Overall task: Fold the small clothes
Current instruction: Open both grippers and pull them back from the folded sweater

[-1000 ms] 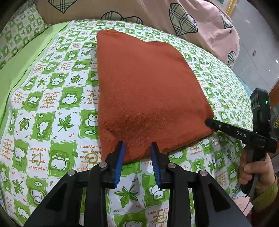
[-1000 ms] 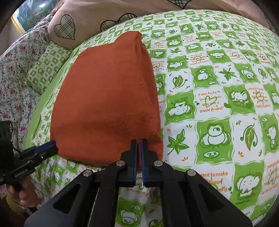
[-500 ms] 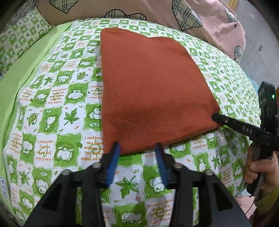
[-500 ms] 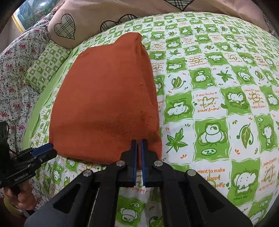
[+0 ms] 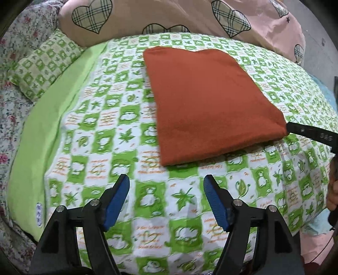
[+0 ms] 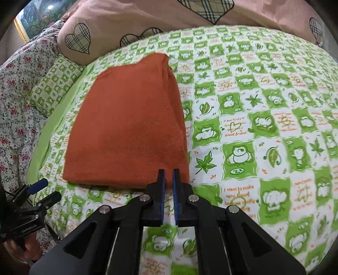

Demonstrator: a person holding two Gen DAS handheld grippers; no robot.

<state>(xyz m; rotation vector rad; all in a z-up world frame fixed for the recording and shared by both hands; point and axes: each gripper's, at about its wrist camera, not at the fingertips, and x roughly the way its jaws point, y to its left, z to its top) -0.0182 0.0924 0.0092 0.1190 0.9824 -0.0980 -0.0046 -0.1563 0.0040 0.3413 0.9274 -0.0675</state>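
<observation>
Orange folded garment [image 5: 209,101] lies flat on the bed [image 5: 105,118], a neat rectangle on the green frog-print sheet, ahead of both sets of fingers. Pink heart-print quilt [image 5: 190,17] sits beyond its far edge, small green pillow [image 5: 44,67] far off to the left of the left fingers.

Left gripper [image 5: 166,201]: fingers spread wide, holding nothing, hovering short of the garment's near edge with bare sheet between the pads. The near left corner of the cloth is just ahead of them, apart, not touching.

Right gripper [image 6: 168,192]: fingers nearly together with a thin slit between them, tips at the garment's near right corner. From the right wrist view the cloth edge seems to run into that slit, so likely a pinch on the corner, but I cannot tell for sure that fabric is actually caught. From the left wrist view the right tool reaches that same corner.

Step in hand, as I judge it: finishing or releasing the fold, or setting up one more fold. Fold looks mostly done; edges line up well, right side edge shows stacked layers.

To do it well:
- If letting go, part the right fingers before pulling back, so the corner does not drag and open the layers.
- If folding again, bring the left fingers forward and low onto the near left corner, catch all layers, then lift both corners level.
- Keep the pull even; soft knit will skew if one side leads.

Risk: top layer sliding off the stack.
</observation>
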